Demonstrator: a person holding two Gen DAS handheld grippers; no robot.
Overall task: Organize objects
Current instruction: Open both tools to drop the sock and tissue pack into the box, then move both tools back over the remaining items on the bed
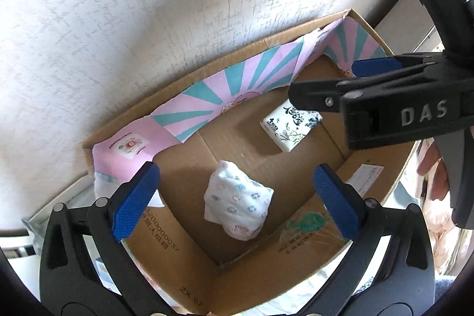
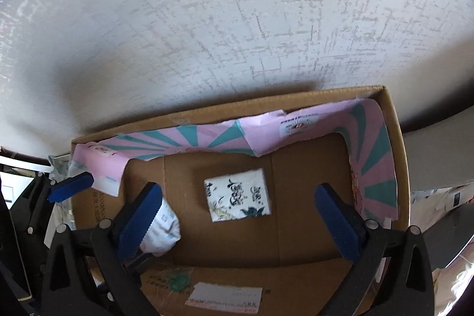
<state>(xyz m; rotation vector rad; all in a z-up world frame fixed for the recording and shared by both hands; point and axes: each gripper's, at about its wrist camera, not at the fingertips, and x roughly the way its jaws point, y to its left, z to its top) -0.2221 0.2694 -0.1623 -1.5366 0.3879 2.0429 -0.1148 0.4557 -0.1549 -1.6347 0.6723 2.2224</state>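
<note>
A folded diaper (image 1: 237, 194) lay on the floor of the cardboard box (image 1: 370, 176), near its middle, with a tissue pack (image 1: 291, 125) farther in toward the pink-and-teal liner (image 1: 207, 105). Above the box, the left gripper (image 1: 234, 200) and right gripper (image 2: 240, 222) both hung wide open, gripping nothing.

Backdrop: pale grey textured wall (image 2: 237, 19) stood behind | right edge: pink crumpled cloth (image 1: 435, 168) lay beside white patterned bedding (image 2: 438, 197)
</note>
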